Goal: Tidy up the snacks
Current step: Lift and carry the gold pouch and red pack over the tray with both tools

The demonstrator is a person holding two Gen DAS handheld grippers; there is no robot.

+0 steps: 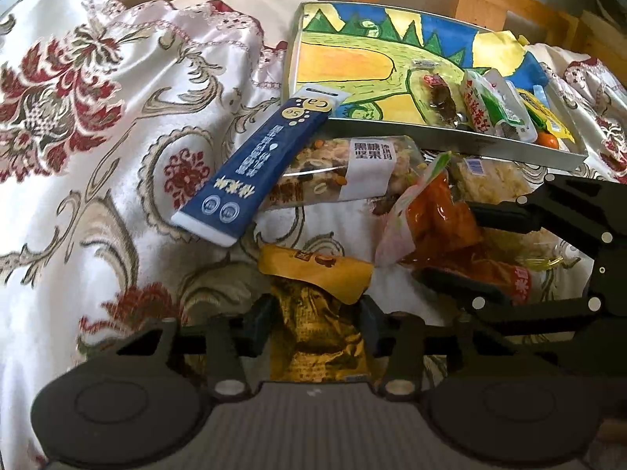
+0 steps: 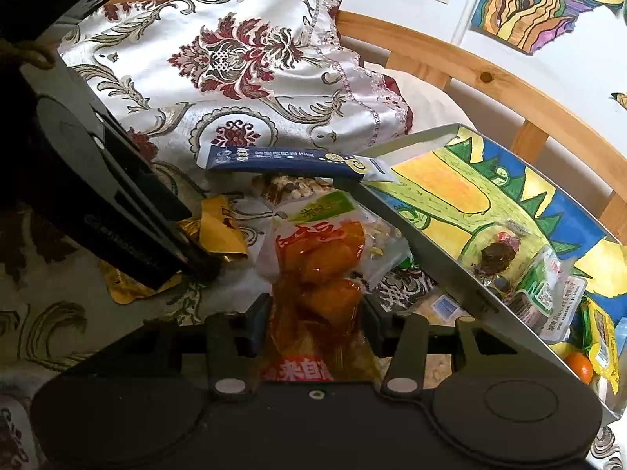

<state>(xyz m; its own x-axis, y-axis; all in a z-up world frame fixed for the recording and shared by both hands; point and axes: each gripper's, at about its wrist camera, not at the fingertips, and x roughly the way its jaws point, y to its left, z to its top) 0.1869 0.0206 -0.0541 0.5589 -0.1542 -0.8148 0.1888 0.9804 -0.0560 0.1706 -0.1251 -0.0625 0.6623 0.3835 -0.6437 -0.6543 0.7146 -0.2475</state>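
My left gripper (image 1: 315,327) is shut on a gold snack packet (image 1: 319,313) lying on the patterned cloth. My right gripper (image 2: 315,323) is shut on an orange-red snack bag (image 2: 317,274), which also shows in the left wrist view (image 1: 439,219) between the right gripper's fingers (image 1: 505,211). A metal tray (image 1: 450,133) with a dinosaur drawing inside holds several snack packets (image 1: 493,105) at its right end. A blue stick pack (image 1: 258,168) leans on the tray's corner over a clear nut-bar packet (image 1: 345,172).
A floral satin cloth (image 1: 98,137) covers the surface, bunched up at the back (image 2: 243,62). A wooden rail (image 2: 470,66) runs behind. More pale snack packs (image 1: 490,180) lie under the tray's front edge. Drawings hang on the wall (image 2: 540,4).
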